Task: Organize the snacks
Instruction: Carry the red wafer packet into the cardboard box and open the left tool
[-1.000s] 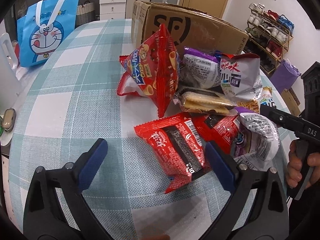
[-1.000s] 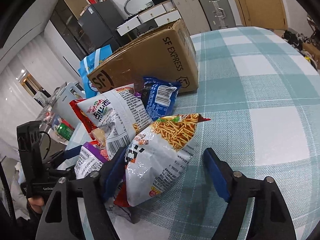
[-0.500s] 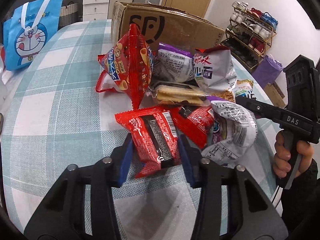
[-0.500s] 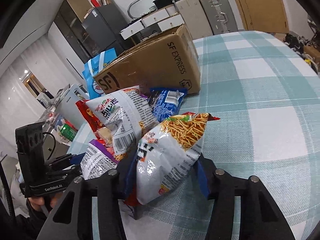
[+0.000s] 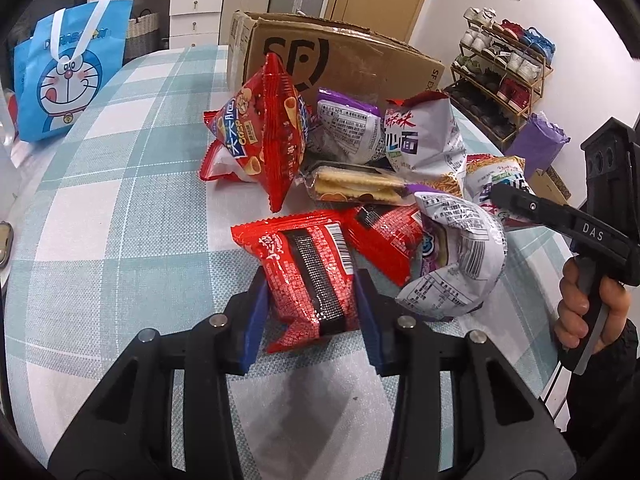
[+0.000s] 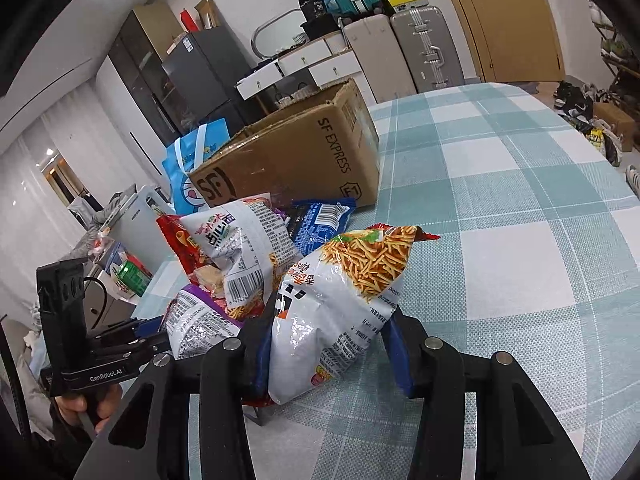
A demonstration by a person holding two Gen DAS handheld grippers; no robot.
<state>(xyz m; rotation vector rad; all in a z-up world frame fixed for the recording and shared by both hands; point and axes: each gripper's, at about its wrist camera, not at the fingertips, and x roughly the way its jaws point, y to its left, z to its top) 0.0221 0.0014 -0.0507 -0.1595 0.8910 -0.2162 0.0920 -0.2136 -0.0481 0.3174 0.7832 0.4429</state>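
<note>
A brown cardboard shipping box (image 5: pixel 340 60) stands on the teal-checked tablecloth (image 5: pixel 120 200) – the snack heap just before it. The right gripper (image 6: pixel 326 350) clamps a white crinkly noodle-stick bag (image 6: pixel 340 304); the left gripper (image 5: pixel 312 312) pinches a red foil packet (image 5: pixel 308 268) (heap's near edge).

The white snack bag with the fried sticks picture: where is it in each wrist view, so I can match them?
Left wrist view: the white stick-snack bag is at the right, mostly hidden behind other packets, near the right tool's finger.
Right wrist view: it fills the lower centre, clamped in the right tool.
Shared landmark: the SF cardboard box behind the pile.
</note>
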